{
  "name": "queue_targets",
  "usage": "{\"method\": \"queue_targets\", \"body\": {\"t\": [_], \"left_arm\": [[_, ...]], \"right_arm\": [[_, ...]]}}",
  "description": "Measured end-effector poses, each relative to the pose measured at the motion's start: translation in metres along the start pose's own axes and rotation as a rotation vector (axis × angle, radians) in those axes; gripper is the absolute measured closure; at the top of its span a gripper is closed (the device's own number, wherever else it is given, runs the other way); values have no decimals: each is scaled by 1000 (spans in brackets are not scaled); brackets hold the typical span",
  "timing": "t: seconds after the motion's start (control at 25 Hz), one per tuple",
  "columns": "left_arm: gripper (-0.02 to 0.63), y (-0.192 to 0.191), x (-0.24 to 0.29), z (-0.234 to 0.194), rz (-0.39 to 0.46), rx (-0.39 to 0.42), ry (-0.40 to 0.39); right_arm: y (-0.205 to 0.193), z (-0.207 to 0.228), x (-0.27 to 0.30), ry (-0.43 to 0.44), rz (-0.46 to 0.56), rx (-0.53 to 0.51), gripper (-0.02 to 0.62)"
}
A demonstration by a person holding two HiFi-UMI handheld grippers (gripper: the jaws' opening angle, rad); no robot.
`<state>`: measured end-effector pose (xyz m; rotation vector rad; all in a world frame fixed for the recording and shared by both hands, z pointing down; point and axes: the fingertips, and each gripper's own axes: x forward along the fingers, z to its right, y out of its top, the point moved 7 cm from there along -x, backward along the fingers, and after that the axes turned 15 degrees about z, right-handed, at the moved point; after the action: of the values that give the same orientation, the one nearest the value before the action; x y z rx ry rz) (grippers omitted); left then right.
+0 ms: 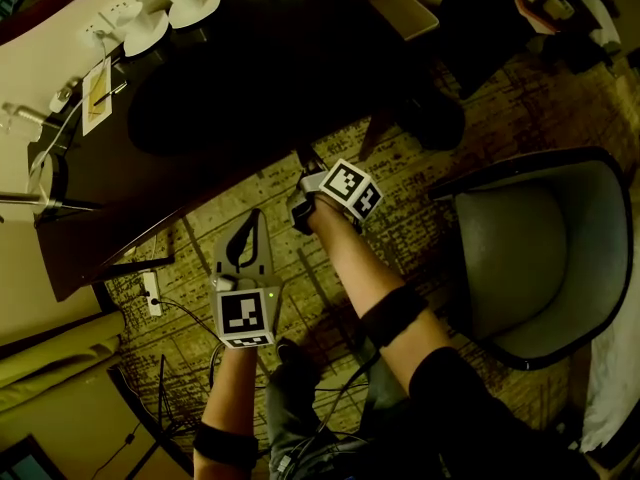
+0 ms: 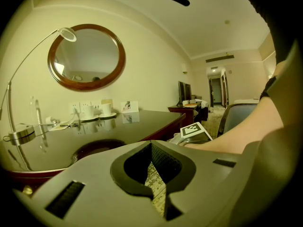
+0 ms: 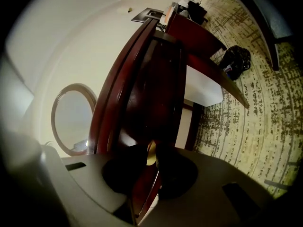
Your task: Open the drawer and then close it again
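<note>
The dark wooden desk (image 1: 250, 78) runs across the upper left of the head view. My right gripper (image 1: 301, 168) reaches its front edge. In the right gripper view the red-brown drawer front (image 3: 158, 79) fills the middle, and a small brass knob (image 3: 150, 153) sits between the dark pads of my right gripper (image 3: 154, 161), which press on it from both sides. My left gripper (image 1: 250, 220) hangs lower and to the left, over the patterned carpet and off the desk. Its jaws (image 2: 154, 176) are shut with nothing in them; only carpet shows through the gap.
A grey tub chair (image 1: 530, 258) stands close on the right. Cups on saucers (image 1: 170, 13), a card and a lamp base (image 2: 21, 136) sit on the desk below a round mirror (image 2: 87, 56). A power strip (image 1: 152, 293) and cables lie by my feet. A dark bag (image 3: 236, 60) lies beside the desk.
</note>
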<state>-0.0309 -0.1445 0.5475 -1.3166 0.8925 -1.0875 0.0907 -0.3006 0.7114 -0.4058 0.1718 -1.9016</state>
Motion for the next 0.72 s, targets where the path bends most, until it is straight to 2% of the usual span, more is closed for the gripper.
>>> {"method": "queue_targets", "body": {"t": [0.32, 0.72], "left_arm": [[606, 0, -6, 3, -13, -26, 17], [606, 7, -19, 9, -16, -13, -5]], "right_arm": [[3, -1, -3, -48, -4, -5, 525], [6, 4, -34, -52, -12, -33, 525]]}}
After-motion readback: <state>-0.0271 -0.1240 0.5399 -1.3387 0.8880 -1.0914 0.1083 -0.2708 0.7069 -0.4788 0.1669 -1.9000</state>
